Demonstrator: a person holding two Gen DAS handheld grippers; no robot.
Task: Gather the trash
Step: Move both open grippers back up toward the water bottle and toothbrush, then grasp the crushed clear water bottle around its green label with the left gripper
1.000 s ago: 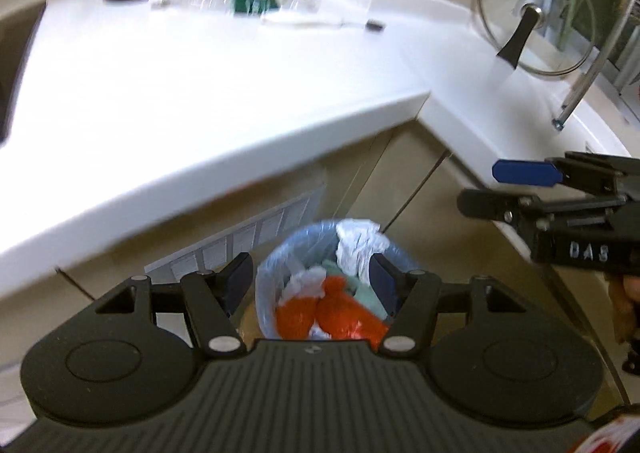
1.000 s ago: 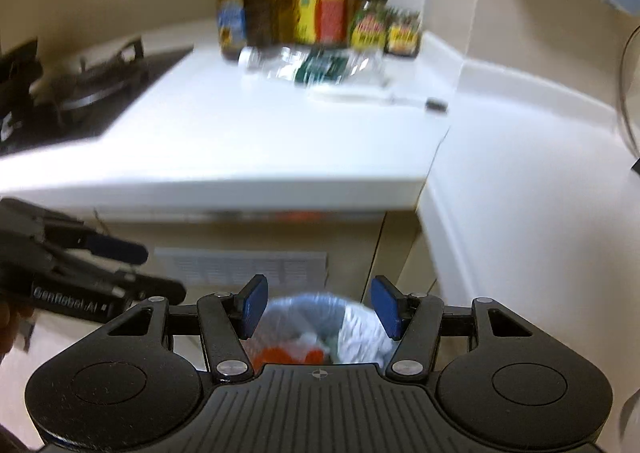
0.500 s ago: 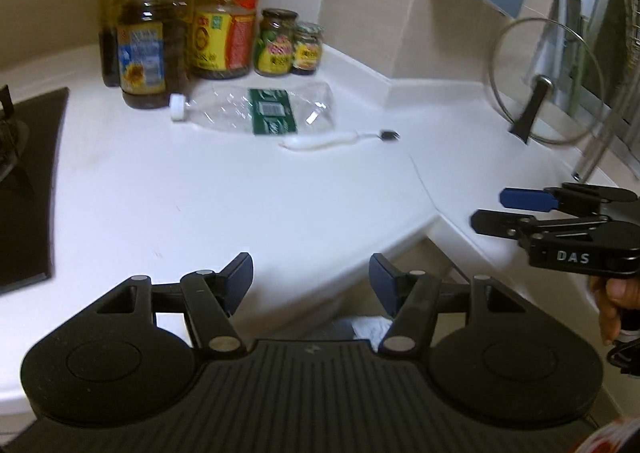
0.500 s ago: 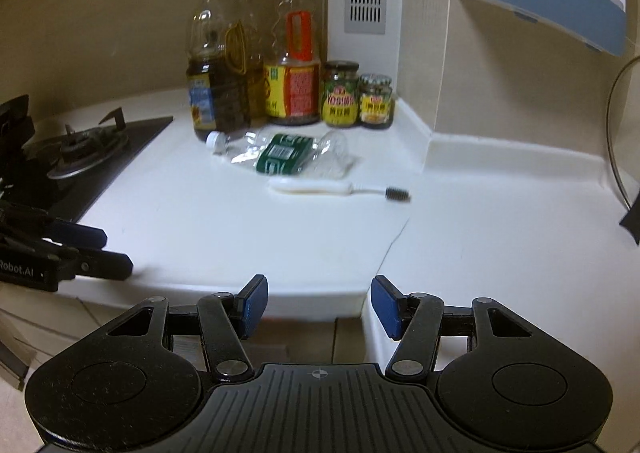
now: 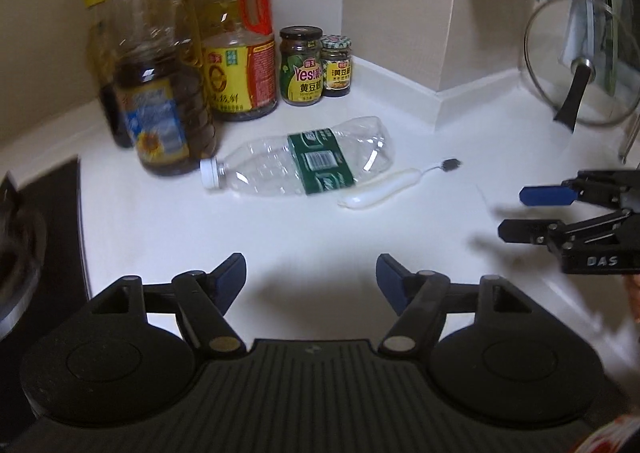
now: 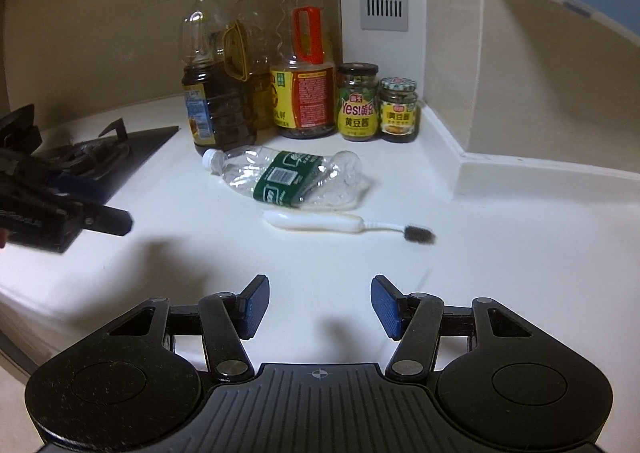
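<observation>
Two grippers hang over a white countertop point(image 6: 500, 253), both empty. Left gripper point(image 5: 311, 273): jaws apart and just widened further, only bare counter between the blue pads. Right gripper point(image 6: 318, 301): jaws parted, nothing in the gap.

Trash on the counter: a crushed clear water bottle point(image 6: 288, 177) with green label and white cap lies on its side, cap toward the stove. Just in front of it, touching or nearly so, lies a white toothbrush point(image 6: 320, 222), dark bristles pointing right. Both sit well ahead of each gripper.

Behind the bottle, against the wall corner: three tall cooking-oil bottles point(image 6: 218, 93), one with a red handle, and two green-labelled sauce jars point(image 6: 358, 103) side by side.

Black gas stove point(image 6: 100, 151) at left. Glass pot lid point(image 5: 576, 65) stands on edge at far right in the left wrist view; what props it up is unclear in the blur.
</observation>
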